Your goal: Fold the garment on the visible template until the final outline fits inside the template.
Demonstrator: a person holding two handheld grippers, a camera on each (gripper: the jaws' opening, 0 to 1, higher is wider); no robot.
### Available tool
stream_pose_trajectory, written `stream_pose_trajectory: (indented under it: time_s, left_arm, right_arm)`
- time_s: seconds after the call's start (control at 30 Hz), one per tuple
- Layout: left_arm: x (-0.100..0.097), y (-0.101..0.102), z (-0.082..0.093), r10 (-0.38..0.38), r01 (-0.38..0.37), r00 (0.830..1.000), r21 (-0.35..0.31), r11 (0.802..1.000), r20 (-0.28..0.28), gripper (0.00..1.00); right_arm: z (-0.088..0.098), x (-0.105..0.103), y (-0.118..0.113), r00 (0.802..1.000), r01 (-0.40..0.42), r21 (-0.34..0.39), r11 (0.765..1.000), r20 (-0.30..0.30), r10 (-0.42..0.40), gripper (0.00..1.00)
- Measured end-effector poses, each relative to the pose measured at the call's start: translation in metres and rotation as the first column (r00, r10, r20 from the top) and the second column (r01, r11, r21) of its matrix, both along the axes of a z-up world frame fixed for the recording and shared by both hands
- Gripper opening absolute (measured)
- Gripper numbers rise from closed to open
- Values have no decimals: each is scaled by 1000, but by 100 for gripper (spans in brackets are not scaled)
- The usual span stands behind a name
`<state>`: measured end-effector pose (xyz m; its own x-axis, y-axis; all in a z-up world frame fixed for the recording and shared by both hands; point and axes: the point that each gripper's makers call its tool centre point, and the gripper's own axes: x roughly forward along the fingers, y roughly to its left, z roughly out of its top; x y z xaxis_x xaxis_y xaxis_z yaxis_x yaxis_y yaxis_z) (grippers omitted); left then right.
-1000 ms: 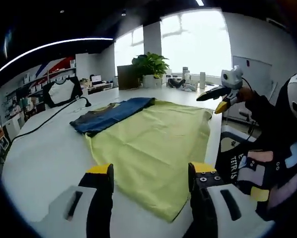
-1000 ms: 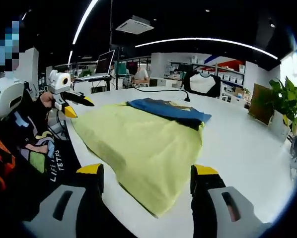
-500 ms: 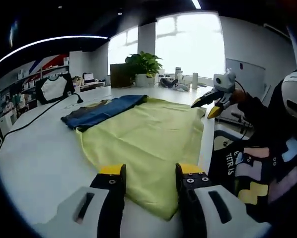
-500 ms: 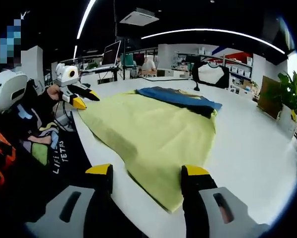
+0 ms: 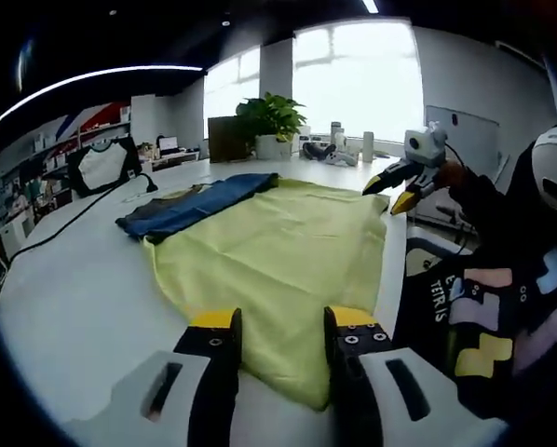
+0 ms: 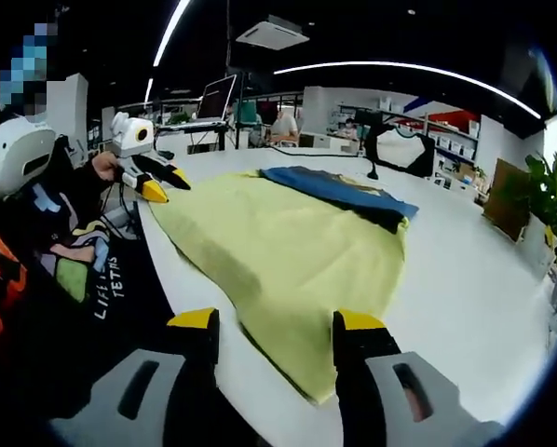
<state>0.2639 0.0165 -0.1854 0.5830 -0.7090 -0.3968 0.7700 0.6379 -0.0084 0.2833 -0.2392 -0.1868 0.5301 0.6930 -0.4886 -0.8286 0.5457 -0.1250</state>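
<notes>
A yellow-green cloth sheet (image 5: 278, 247) lies spread on the white table (image 5: 83, 298). A blue garment (image 5: 193, 203) lies bunched along its far left edge. My left gripper (image 5: 281, 322) is open and low over the sheet's near corner, nothing between its jaws. The right gripper (image 5: 398, 189) hangs in the air past the sheet's right edge. In the right gripper view the same sheet (image 6: 278, 242) runs away from me, with the blue garment (image 6: 339, 189) at its far side. My right gripper (image 6: 275, 322) is open above the near corner. The left gripper (image 6: 157, 182) hovers at the sheet's left corner.
A black cable (image 5: 83, 226) crosses the table to a black-and-white shirt on a stand (image 5: 100, 168). A potted plant (image 5: 271, 121) and bottles (image 5: 348, 144) stand by the window. The person's patterned clothing (image 5: 488, 317) hugs the table's right edge. People sit at desks (image 6: 280, 126) behind.
Both grippers' jaws have drawn closer together but stay apart. Both cameras have shifted slightly toward the sheet's near corners. The sheet and blue garment lie as before.
</notes>
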Motion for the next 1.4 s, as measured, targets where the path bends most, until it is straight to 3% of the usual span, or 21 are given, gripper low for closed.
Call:
stream_pose_trajectory:
  time_s: [0.13, 0.2, 0.27, 0.43, 0.73, 0.83, 0.9, 0.93, 1.0, 1.2, 1.4]
  left_arm:
    - [3, 1, 1, 9, -9, 1000, 0, 1000, 17, 30]
    - [4, 3, 1, 15, -15, 1000, -5, 1000, 18, 25]
    - [5, 5, 1, 19, -19, 1000, -3, 1000, 21, 21]
    - [-1, 9, 2, 2, -2, 1000, 25, 1000, 11, 22]
    - [-15, 3, 2, -81, 80, 997, 40, 996, 9, 34]
    - [-20, -5, 1, -112, 111, 994, 36, 993, 7, 30]
    - [-17, -6, -1, -69, 69, 997, -11, 998, -34, 31]
    - [-16, -6, 0, -84, 85, 996, 8, 996, -12, 30]
    - [-18, -8, 0, -98, 98, 995, 20, 995, -7, 28]
    - [-24, -15, -1, -145, 145, 989, 4, 989, 10, 9]
    - [-19, -13, -1, -133, 133, 990, -9, 991, 43, 3]
  right_arm:
    - [0, 1, 1, 1000, 10, 0, 1000, -8, -10, 42]
    - [8, 11, -4, 997, 47, -14, 999, 68, -46, 35]
    - [13, 11, -1, 996, 36, 18, 999, 85, -37, 37]
    - [24, 4, -3, 997, 6, 50, 999, 77, -10, 36]
    - [3, -1, -6, 1000, -4, 17, 1000, 4, 4, 35]
    - [0, 0, -7, 1000, 3, 9, 1000, -4, -3, 35]
    - [0, 4, -10, 1000, 23, 5, 1000, 5, -23, 35]
    - [0, 4, -10, 1000, 19, 2, 1000, 7, -19, 34]
    - [0, 3, -10, 1000, 23, 8, 1000, -3, -23, 30]
    - [-2, 7, -12, 998, 59, 49, 997, -2, -59, 17]
    - [-2, 7, -6, 997, 31, -5, 1000, 69, -30, 0]
